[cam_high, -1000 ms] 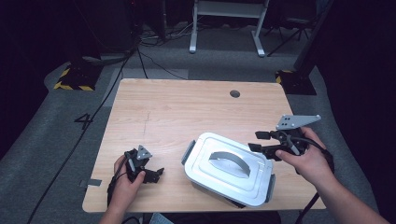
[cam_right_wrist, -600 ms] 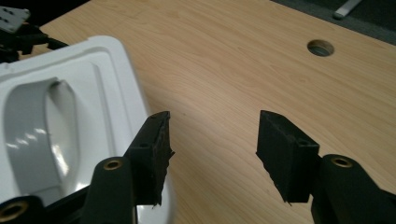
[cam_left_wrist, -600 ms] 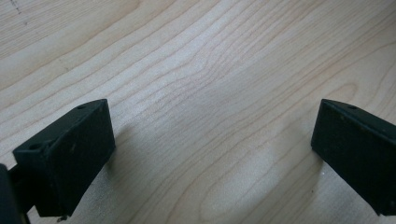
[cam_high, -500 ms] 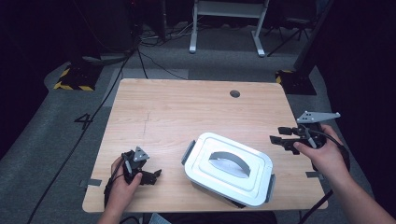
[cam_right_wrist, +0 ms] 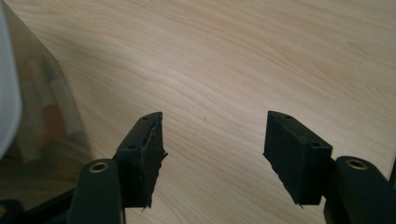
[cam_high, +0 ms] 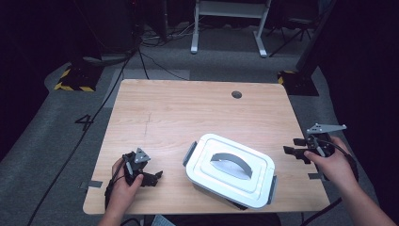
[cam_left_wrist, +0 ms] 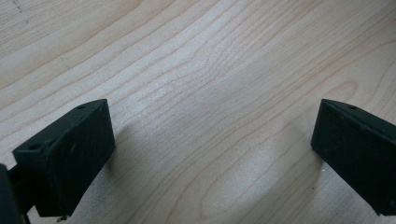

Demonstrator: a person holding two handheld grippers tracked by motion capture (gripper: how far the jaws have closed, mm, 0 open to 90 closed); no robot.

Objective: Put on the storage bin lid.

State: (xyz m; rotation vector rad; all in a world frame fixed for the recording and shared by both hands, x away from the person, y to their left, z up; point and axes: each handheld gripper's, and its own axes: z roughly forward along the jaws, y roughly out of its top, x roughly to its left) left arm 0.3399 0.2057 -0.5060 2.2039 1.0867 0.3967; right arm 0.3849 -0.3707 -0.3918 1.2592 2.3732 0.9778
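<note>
My right claw [cam_high: 292,153] off the box's right end, jaws just spread wider, nothing between, my left claw [cam_high: 153,177] spread over bare tabletop [cam_high: 188,113], lidded white box [cam_high: 230,170] near the front edge between them.

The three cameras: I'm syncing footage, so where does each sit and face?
High view: above the person's side, looking down on table, box, both hands.
Left gripper view: on left gripper, facing bare wood.
Right gripper view: on right gripper, facing wood, box wall at left.
Shared: the tabletop.
</note>
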